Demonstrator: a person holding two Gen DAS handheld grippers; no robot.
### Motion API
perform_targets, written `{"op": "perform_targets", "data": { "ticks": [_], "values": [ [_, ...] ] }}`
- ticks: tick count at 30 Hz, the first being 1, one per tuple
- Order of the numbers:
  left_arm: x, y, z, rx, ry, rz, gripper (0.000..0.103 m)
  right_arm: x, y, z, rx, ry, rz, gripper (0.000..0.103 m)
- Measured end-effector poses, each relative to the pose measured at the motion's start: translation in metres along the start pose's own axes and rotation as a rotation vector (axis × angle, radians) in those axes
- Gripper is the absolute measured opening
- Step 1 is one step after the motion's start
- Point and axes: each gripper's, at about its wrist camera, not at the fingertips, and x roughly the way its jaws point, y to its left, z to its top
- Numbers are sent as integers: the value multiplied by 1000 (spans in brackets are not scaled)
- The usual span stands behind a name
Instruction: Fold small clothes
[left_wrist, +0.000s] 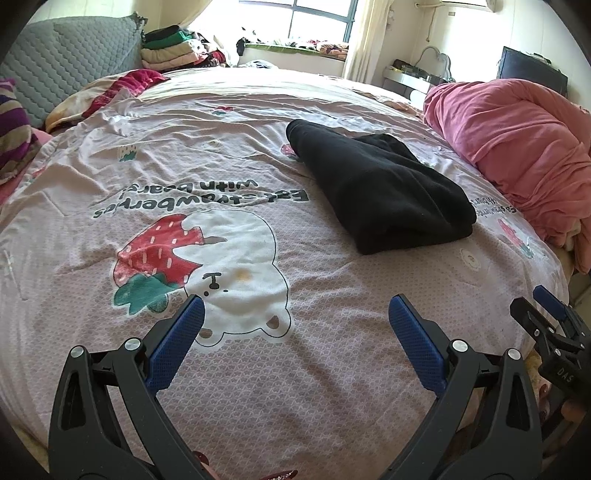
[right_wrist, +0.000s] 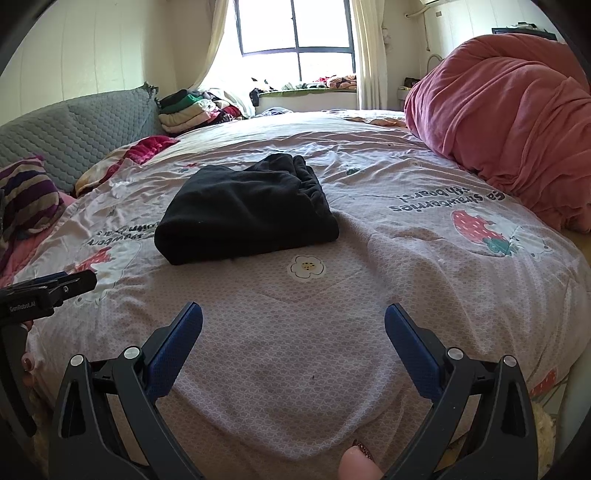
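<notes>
I see one black garment, folded thick, mid-frame on the bed, and my two claws, left and right, both spread wide, empty.

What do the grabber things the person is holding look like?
Both the left gripper and the right gripper have black plastic arms shaped like big clamps, silver round bolts at the joints, and bumpy blue pads on the fingers. Small white lettering marks their sides. The person's nails are painted dark and glittery.

Both tongs, left and right, are black plastic with ribbed blue pads and silver screws. One side reads "GenRoboAI". Fingernails wear dark glittery polish.
</notes>
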Motion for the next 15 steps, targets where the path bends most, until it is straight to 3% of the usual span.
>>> {"op": "perform_targets", "data": {
  "ticks": [15],
  "values": [
    [-1, 0, 0, 3, 4, 10, 94, -2, -3, 2, 7, -3, -5, 98]
  ]
}}
